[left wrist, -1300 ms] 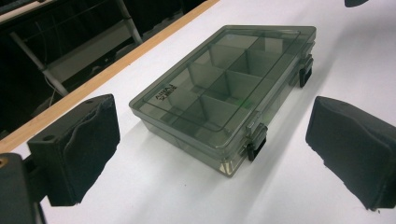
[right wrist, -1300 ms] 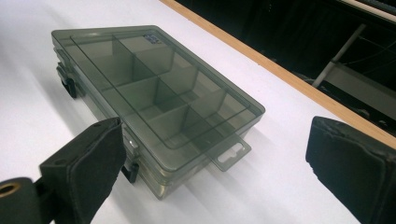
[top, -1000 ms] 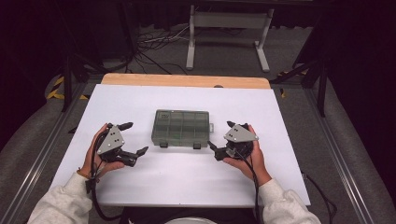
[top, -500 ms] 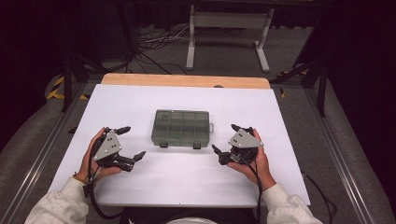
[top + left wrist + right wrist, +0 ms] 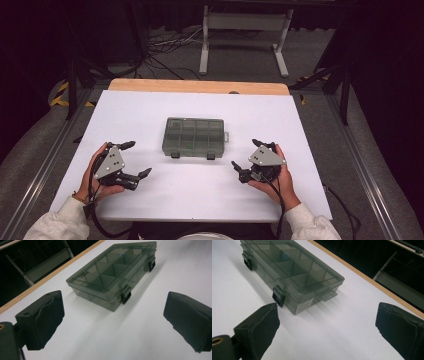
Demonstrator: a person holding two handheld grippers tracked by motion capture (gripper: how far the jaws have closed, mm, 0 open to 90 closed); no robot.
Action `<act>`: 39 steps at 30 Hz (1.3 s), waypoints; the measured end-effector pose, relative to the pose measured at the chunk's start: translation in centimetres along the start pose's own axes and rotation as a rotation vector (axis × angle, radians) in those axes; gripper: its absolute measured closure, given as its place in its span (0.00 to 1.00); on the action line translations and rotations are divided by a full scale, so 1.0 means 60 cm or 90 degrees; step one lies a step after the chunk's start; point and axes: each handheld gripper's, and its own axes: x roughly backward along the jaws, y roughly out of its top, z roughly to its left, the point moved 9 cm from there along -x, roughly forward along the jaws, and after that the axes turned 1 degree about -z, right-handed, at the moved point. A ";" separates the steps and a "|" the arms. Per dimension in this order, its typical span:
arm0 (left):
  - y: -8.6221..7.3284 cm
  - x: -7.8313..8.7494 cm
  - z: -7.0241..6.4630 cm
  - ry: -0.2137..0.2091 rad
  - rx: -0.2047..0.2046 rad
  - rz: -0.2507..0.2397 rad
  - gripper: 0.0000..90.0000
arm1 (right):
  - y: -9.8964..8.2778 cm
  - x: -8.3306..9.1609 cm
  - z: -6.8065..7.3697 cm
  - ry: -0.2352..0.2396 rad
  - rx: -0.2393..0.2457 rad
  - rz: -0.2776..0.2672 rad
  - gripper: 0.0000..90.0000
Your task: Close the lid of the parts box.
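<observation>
White table (image 5: 150,110) — fills the middle of the high view, with a wooden strip along its far edge.

Compartment box (image 5: 193,137) — smoked translucent plastic, lid shut, lying flat at the centre of the table in the high view; two dark latches on its near side. Upper centre of the left gripper view (image 5: 113,271) and upper left of the right gripper view (image 5: 287,270). A small bluish speck shows through the lid in one cell; what it is cannot be made out.

Left gripper (image 5: 135,160) — lower left of the high view, held in the person's left hand (image 5: 97,175), resting low over the table and well apart from the box. Jaws spread wide, nothing between them.

Right gripper (image 5: 247,154) — lower right of the high view, in the right hand (image 5: 280,177), near the box's right end but not touching. Jaws likewise spread, holding nothing.
</observation>
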 end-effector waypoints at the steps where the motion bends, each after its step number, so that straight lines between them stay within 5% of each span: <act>1: -0.001 0.002 -0.001 -0.001 0.001 -0.002 0.05 | -0.004 0.002 0.000 0.000 0.002 0.005 0.06; 21: -0.043 0.018 -0.013 -0.021 0.029 0.040 0.05 | -0.045 0.032 0.003 -0.003 -0.016 0.025 0.05; 39: -0.041 0.024 -0.014 -0.025 0.029 0.036 0.05 | -0.048 0.030 0.015 -0.005 -0.009 0.023 0.06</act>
